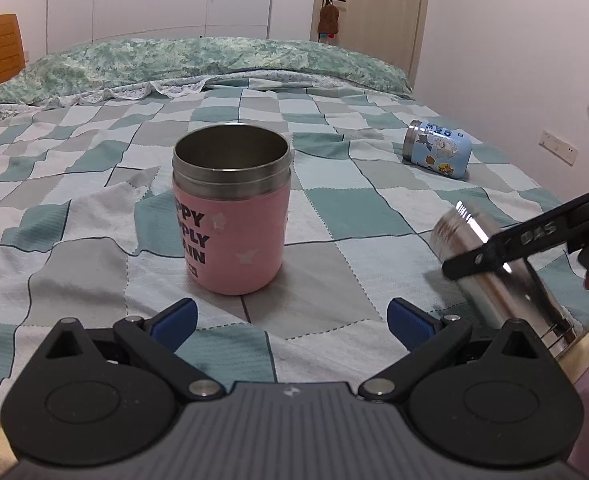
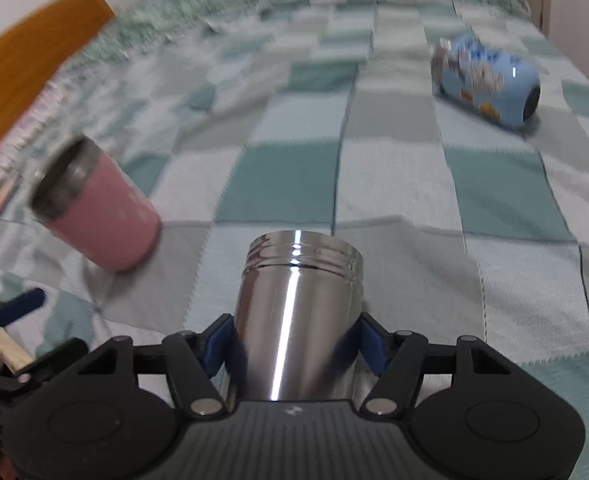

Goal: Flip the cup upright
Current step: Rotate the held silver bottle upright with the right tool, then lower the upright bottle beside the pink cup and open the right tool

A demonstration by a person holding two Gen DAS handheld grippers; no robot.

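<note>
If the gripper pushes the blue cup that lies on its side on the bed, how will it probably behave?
The blue cup lies on its side and is round, so a sideways push would probably roll it. The soft checked blanket may slow that roll. Its glossy printed wall looks smooth, so fingers might slip without a firm grip.

Pink cup's lettering cut off — blue cup blurred.
</note>
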